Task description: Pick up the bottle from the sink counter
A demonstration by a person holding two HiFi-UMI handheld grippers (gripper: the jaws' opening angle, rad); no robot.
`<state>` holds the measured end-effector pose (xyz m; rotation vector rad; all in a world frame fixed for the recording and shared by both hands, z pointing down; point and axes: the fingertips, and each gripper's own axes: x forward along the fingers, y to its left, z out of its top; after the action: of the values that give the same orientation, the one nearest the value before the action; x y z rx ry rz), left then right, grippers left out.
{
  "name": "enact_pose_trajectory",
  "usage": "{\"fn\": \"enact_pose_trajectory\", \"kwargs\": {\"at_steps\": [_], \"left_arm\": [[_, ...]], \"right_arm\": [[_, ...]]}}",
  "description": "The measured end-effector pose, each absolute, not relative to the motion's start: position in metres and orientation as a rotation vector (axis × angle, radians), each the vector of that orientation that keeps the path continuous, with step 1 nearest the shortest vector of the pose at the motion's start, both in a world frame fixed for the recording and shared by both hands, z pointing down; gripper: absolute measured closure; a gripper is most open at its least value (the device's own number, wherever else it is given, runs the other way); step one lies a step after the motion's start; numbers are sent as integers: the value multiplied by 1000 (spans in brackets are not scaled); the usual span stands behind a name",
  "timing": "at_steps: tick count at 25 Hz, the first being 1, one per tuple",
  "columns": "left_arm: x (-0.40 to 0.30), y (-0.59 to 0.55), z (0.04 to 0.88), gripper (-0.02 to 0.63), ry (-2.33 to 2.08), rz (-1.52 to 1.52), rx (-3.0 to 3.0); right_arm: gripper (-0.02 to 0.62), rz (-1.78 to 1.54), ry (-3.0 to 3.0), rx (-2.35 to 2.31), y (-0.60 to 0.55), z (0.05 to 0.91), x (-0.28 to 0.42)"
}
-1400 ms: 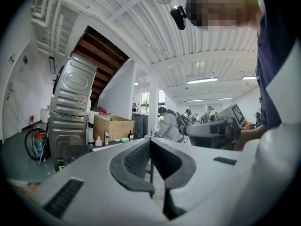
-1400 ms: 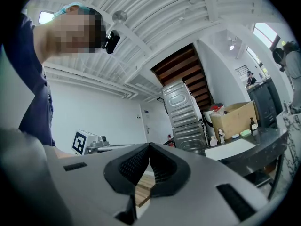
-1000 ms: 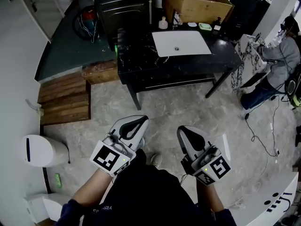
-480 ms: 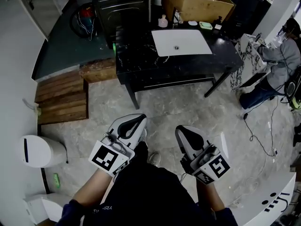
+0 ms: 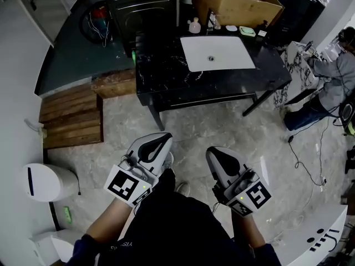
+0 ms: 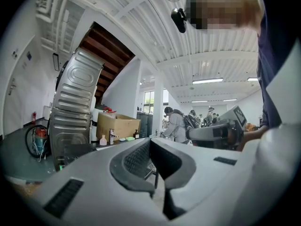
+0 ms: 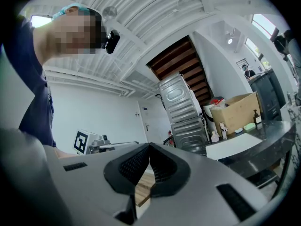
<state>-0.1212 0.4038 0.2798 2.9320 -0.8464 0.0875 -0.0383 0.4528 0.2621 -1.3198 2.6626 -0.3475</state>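
A small pink bottle (image 5: 194, 26) stands at the back of the black sink counter (image 5: 166, 73), left of the faucet (image 5: 212, 20). A dark bottle (image 5: 264, 25) stands at the counter's back right corner. A white basin (image 5: 217, 52) is set in the counter. My left gripper (image 5: 164, 139) and right gripper (image 5: 214, 152) hang low in front of my body, far from the counter, both shut and empty. The left gripper view shows its jaws (image 6: 149, 143) together, the pink bottle (image 6: 103, 141) far off. The right gripper (image 7: 149, 148) is likewise shut, with the pink bottle (image 7: 215, 137) distant.
A cardboard box (image 5: 236, 1) and a metal appliance (image 5: 141, 4) stand behind the counter. Wooden pallets (image 5: 72, 115) lie at the left and a white bin (image 5: 47, 180) near my left side. A seated person (image 5: 333, 71) and floor cables (image 5: 310, 159) are at the right.
The head view has shifted a little, so the counter sits slightly farther right in the picture. Both grippers stay shut in front of my body.
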Motion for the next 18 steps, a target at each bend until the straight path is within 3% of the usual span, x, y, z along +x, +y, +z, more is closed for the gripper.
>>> {"fn": "enact_pose_trajectory", "kwargs": {"at_steps": [18], "left_arm": [[-116, 286, 292, 598, -808, 68, 2905]], "right_arm": [[571, -404, 2677, -1350, 339, 273, -39]]}}
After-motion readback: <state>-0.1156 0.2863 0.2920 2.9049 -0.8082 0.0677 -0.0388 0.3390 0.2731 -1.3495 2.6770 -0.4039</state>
